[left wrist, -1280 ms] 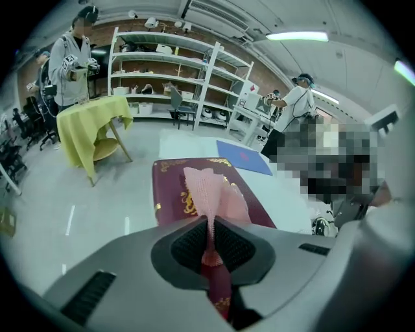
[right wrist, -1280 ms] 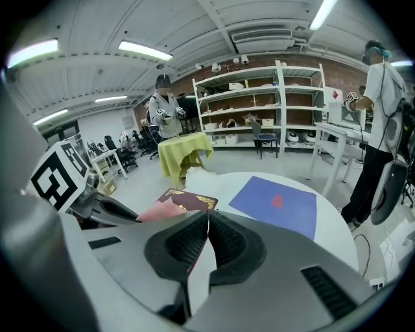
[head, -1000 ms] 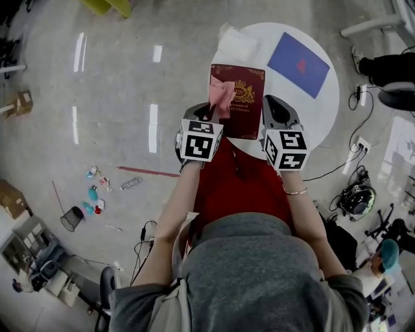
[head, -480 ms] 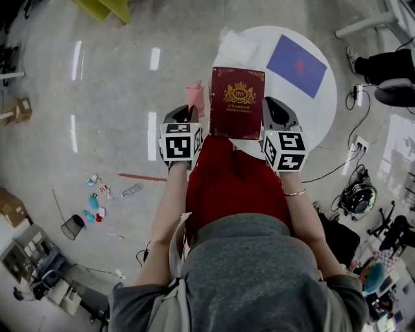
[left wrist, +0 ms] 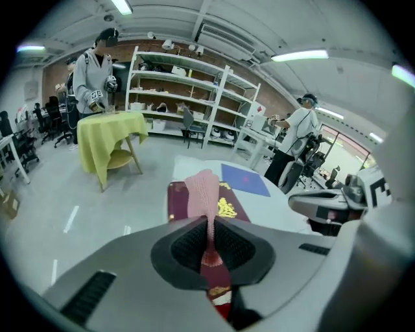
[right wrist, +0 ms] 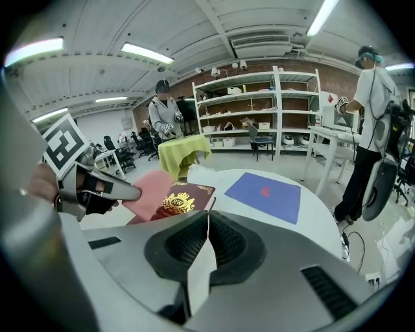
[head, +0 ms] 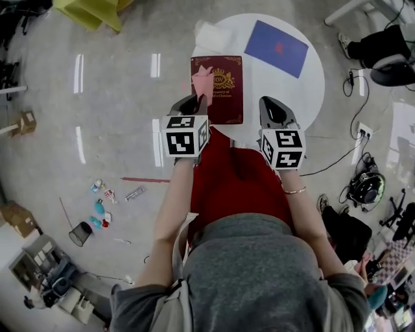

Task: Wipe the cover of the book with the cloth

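A maroon book [head: 224,91] with a gold crest lies flat on the round white table [head: 292,91], near its left rim. My left gripper [head: 194,104] is shut on a pink cloth [head: 203,81], which stands up from the jaws over the upper left part of the cover. The left gripper view shows the cloth [left wrist: 202,191] pinched between the pads of the left gripper [left wrist: 209,224], with the book [left wrist: 230,209] behind it. My right gripper [head: 272,111] hovers to the right of the book, apart from it. Its jaws [right wrist: 206,224] are shut with nothing between them.
A blue sheet [head: 275,47] lies on the table's far right, and crumpled white material [head: 211,35] at the far left rim. A yellow-draped table [head: 91,10] stands beyond. Litter [head: 100,201] and a bin [head: 81,233] lie on the floor at the left. People stand by the shelves [left wrist: 91,71].
The left gripper swung the cloth off the book's left edge and has brought it back onto the cover. The book, earlier beside the right gripper, now lies apart from it.
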{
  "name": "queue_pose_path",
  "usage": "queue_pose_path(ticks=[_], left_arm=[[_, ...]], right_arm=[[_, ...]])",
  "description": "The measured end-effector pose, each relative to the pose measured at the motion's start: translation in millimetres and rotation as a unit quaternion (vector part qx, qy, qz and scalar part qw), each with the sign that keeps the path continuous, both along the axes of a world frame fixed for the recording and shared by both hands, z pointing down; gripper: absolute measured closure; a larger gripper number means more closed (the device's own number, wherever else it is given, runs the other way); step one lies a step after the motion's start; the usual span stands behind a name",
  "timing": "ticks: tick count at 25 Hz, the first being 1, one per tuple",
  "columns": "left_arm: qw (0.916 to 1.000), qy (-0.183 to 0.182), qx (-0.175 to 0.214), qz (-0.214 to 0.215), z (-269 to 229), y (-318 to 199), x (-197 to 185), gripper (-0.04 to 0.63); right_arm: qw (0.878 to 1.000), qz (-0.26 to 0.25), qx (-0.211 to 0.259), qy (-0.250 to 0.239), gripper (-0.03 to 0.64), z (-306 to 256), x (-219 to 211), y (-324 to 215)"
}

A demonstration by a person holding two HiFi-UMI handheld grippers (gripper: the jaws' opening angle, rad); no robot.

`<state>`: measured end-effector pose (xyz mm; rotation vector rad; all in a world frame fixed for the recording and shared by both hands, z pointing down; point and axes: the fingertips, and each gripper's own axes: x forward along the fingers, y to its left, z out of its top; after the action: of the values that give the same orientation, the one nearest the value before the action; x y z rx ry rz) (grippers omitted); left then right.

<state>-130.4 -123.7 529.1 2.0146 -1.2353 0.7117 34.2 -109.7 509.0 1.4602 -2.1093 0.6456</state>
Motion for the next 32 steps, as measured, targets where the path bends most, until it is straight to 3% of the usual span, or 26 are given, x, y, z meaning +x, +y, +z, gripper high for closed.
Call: queue_pose_path(ticks=[7, 12, 21, 32], left_arm=[[0.9937, 0.091, -0.038, 0.053, -2, 29, 85, 0.561], [0.9909, 0.079, -0.071, 0.082, 22, 56, 104, 0.561], [0.9936, 0.02, -0.09, 0.064, 53, 73, 57, 0.561], [0.9954, 0.012, -0.095, -0.011, 55, 75, -10, 0.561]], right_arm=[[1.0, 0.021, 0.0, -0.001, 0.588, -2, 31, 23], [1.0, 0.022, -0.01, 0.001, 0.588, 6, 40, 34], [0.999, -0.022, -0.024, 0.001, 0.588, 18, 5, 28], [0.997, -0.074, -0.026, 0.003, 0.588, 19, -44, 8]])
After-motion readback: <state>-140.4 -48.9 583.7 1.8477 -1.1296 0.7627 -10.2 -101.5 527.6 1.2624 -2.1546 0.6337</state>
